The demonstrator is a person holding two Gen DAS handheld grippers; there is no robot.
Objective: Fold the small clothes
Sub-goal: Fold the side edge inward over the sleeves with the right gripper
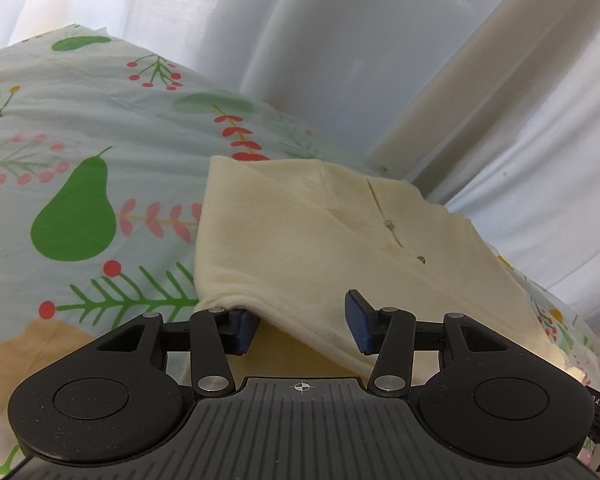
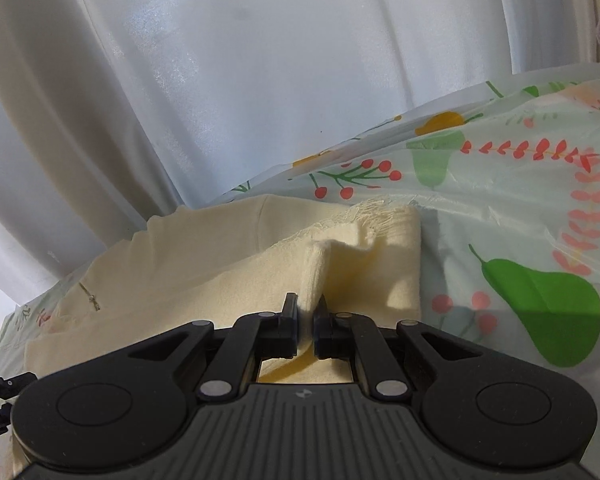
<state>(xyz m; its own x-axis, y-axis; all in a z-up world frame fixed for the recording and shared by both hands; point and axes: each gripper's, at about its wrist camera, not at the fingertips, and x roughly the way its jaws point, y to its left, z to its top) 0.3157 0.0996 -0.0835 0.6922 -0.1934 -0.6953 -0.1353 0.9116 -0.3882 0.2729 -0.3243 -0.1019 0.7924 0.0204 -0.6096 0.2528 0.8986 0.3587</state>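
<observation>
Two close views look forward along hand-held grippers over a surface covered by a pale printed cloth (image 1: pixel 100 128) with green pears, red berries and pink leaf sprigs. Whether a bench or a bed lies under the cloth cannot be told. White curtains (image 1: pixel 340 40) hang behind it in both views. A small cream garment (image 1: pixel 300 248) lies on the printed cloth, partly folded, with a short slit opening and a small snap or button showing near its middle. In the left wrist view, the left gripper (image 1: pixel 302 322) has its blue-padded jaws standing apart at the garment's near edge. The left pad sits at or just under the rolled corner of the fabric, and the right pad stands over the top of the cloth; the pads are not pressed together on it. The near hem of the garment is lifted a little, with a yellowish underside showing beneath. In the right wrist view, the right gripper (image 2: pixel 308 312) has its jaws drawn together, clamped on a raised fold of the cream garment (image 2: pixel 220 264). The pinched fabric rises in a ridge from between the jaws. Beyond it a fringed or frayed edge of the garment lies across the folded layer, next to the printed cloth at right.
</observation>
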